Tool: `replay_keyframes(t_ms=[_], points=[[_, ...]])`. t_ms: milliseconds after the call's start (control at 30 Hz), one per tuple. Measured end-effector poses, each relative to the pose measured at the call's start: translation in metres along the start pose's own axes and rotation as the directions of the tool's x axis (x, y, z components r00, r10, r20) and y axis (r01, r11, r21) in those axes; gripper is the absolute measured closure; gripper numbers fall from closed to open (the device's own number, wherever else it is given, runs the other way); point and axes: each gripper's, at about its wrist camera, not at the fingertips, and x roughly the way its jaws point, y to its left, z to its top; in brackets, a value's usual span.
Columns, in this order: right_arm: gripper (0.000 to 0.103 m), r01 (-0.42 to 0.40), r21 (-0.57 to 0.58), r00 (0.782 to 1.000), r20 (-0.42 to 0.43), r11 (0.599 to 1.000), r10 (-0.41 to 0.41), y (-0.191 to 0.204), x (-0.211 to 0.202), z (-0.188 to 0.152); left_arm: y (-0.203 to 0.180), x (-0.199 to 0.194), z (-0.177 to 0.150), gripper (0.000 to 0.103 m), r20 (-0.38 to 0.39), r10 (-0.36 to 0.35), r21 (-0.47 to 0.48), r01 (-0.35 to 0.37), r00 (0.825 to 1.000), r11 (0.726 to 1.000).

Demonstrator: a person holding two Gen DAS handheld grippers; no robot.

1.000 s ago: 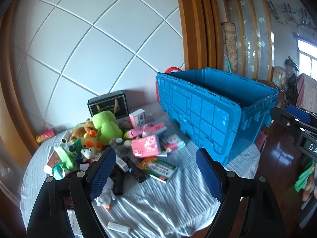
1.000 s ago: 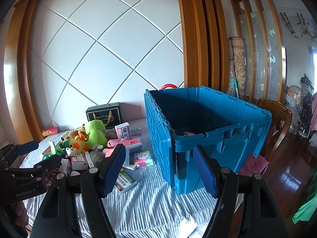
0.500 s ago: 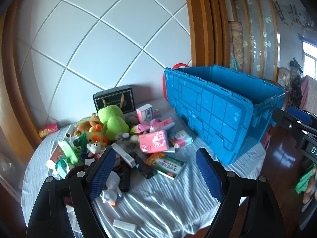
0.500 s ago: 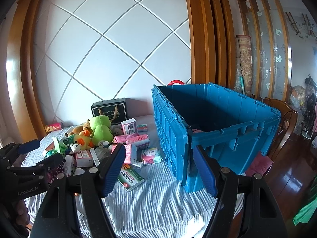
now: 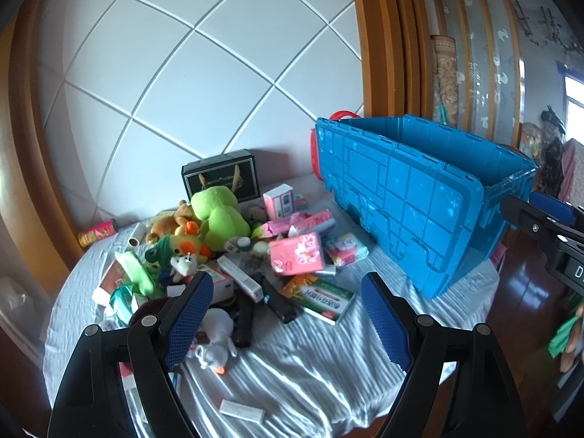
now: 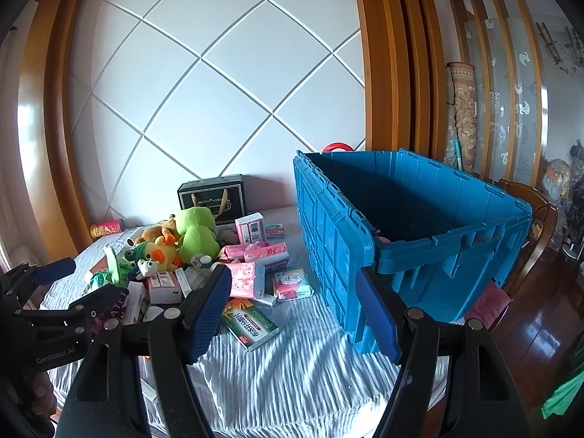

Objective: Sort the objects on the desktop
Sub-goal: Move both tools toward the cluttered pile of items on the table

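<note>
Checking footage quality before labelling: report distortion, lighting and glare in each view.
Left wrist: fisheye bends the wall grid; striped light falls on the tablecloth; the window at far right is blown out. Right wrist: same bending; glare on the wooden floor; the blue crate interior is dark.

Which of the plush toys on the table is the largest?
The lime-green plush, sitting in front of the black gift box; the orange-beaked duck and brown toy beside it are smaller.

Left gripper [image 5: 288,314] hangs above the striped tablecloth [image 5: 310,372], jaws wide, nothing between them. Ahead: green plush toy [image 5: 219,219], pink tissue pack [image 5: 296,259], green medicine box [image 5: 321,299]. Blue crate [image 5: 408,197] stands right.
</note>
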Motion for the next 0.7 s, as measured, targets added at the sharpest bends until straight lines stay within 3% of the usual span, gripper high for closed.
replay_keyframes(t_ms=[200,400,500,700], points=[[0.033,-0.040,-0.032,0.999,-0.034,0.999,0.039,0.016,0.012,-0.001,0.017,0.006,-0.009,0.019,-0.012,0.039,-0.013,-0.039,0.999,0.999],[0.033,-0.118,-0.093,0.978,-0.186,0.989,0.099,0.039,0.060,-0.022,0.051,0.035,-0.043,0.019,-0.105,0.114,-0.046,-0.119,0.988,0.992],[0.033,-0.167,-0.105,0.954,-0.267,0.980,0.134,0.048,0.092,-0.039,0.072,0.059,-0.069,0.019,-0.192,0.143,-0.067,-0.158,0.971,0.985],[0.033,-0.282,-0.129,0.893,-0.397,0.951,0.211,0.070,0.162,-0.070,0.102,0.100,-0.107,0.019,-0.321,0.220,-0.096,-0.262,0.921,0.960]])
